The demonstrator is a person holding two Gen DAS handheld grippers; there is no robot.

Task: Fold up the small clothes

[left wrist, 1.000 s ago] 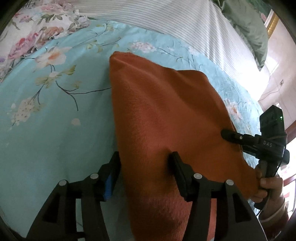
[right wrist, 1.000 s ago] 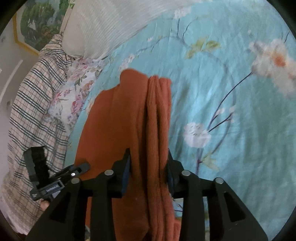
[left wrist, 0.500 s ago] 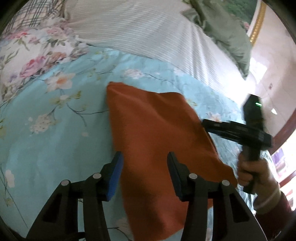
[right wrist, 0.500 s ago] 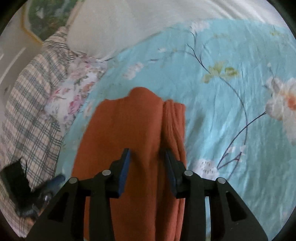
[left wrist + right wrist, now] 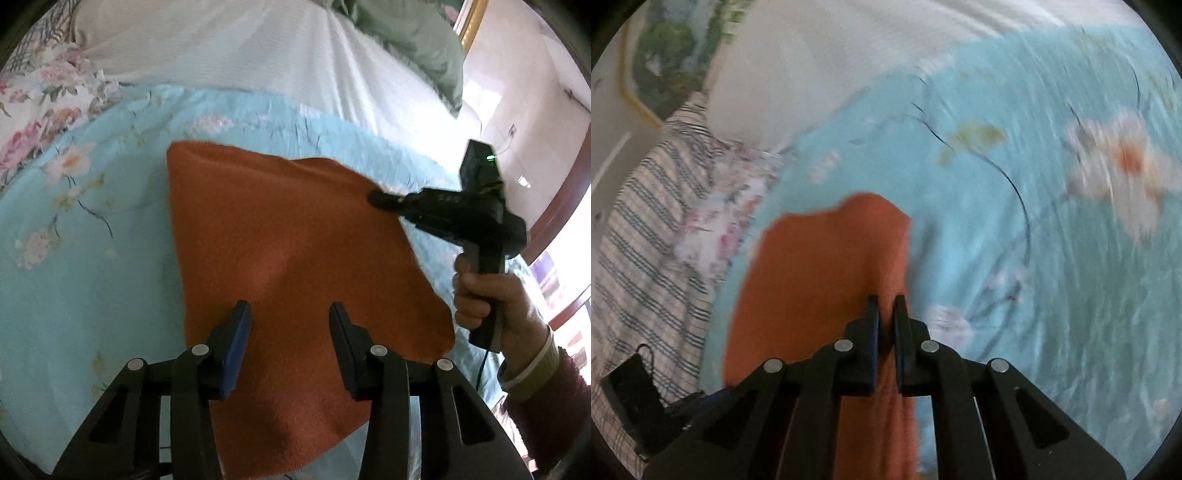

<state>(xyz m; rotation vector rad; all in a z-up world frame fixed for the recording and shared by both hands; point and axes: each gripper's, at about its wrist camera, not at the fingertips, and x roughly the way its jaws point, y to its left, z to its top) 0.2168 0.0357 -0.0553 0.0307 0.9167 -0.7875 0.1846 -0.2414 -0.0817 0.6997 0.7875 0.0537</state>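
Cloth (image 5: 295,251), orange and folded, lies on the blue floral bedspread (image 5: 92,280). Right gripper (image 5: 885,306) jaws are closing, pinching its edge; left gripper (image 5: 290,314) jaws, closing too, hover above it.

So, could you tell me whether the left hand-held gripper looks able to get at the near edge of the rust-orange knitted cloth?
Probably yes. The left hand-held gripper, jaws closing, already straddles the rust-orange knitted cloth with nothing between them; the right hand-held gripper pinches the far side.
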